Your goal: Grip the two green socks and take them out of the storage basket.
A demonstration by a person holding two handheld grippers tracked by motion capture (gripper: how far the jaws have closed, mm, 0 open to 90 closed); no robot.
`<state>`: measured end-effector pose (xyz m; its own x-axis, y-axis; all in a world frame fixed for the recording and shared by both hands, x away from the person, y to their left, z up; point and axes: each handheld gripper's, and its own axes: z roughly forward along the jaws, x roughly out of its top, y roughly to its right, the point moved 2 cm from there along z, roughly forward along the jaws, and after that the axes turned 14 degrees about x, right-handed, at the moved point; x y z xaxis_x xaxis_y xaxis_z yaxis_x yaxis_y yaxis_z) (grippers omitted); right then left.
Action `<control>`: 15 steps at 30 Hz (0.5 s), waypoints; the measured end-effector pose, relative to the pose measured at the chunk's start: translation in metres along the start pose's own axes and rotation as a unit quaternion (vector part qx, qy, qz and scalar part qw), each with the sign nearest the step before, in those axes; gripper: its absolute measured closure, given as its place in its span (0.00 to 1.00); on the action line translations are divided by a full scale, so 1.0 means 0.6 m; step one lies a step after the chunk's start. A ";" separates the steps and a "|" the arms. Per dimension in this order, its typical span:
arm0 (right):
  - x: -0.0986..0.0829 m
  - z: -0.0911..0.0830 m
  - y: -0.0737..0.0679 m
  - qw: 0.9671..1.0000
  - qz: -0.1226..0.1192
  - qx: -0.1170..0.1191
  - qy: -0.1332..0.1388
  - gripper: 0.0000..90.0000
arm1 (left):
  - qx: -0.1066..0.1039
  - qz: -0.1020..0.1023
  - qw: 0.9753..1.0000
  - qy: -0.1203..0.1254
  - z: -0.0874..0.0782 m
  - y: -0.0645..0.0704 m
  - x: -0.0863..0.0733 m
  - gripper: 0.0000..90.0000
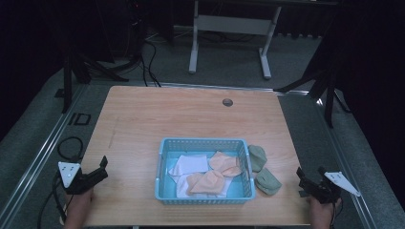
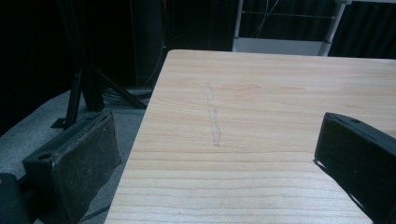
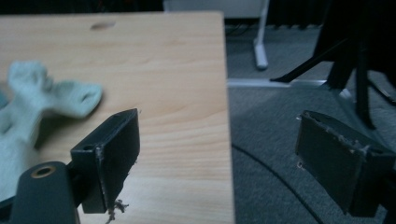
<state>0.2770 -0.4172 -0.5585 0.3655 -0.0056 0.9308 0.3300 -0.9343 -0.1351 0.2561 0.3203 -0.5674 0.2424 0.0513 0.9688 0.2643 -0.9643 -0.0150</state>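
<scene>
A light blue basket stands near the front middle of the wooden table. Inside it lie white cloths and peach cloths. Two grey-green cloths rest on the table just right of the basket, and one is seen blurred in the right gripper view. My left gripper is held open at the table's front left corner, nothing between its jaws. My right gripper is open at the front right corner, one jaw over the table, the other over the floor.
A small round grommet sits near the table's far edge. A faint scratch runs along the wood on the left. Black stand legs and cables lie on the grey carpet around the table, and a white desk frame stands behind.
</scene>
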 end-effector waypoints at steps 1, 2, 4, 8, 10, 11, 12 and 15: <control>0.000 -0.002 0.002 1.000 0.005 0.002 0.004 0.15 | 0.000 0.000 1.000 0.000 0.000 0.000 0.000 0.01; -0.001 -0.004 0.003 1.000 0.009 0.000 0.009 0.15 | 0.000 0.000 1.000 0.000 0.000 0.000 0.000 0.01; -0.002 -0.006 0.004 1.000 0.011 -0.001 0.013 0.15 | 0.001 -0.001 1.000 -0.001 0.000 0.000 0.000 0.01; -0.004 -0.002 0.004 1.000 0.009 -0.006 0.009 0.15 | 0.002 -0.001 1.000 0.000 0.000 0.000 0.000 0.01; -0.004 -0.002 0.004 1.000 0.009 -0.007 0.010 0.15 | 0.002 -0.001 1.000 0.000 0.000 0.000 0.000 0.01; -0.004 -0.002 0.005 1.000 0.009 -0.010 0.011 0.16 | 0.002 -0.001 1.000 -0.001 0.000 0.000 0.000 0.01; -0.003 -0.001 0.006 1.000 0.009 -0.009 0.012 0.16 | 0.002 -0.001 1.000 -0.001 0.000 0.000 0.000 0.01; -0.003 -0.001 0.006 1.000 0.010 -0.009 0.012 0.16 | 0.003 -0.002 1.000 -0.002 0.000 0.000 0.000 0.01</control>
<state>0.2768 -0.4207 -0.5606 0.3515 -0.0329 0.9356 0.3064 -0.9403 -0.1481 0.2563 0.3206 -0.5674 0.2444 0.0551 0.9681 0.2701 -0.9628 -0.0134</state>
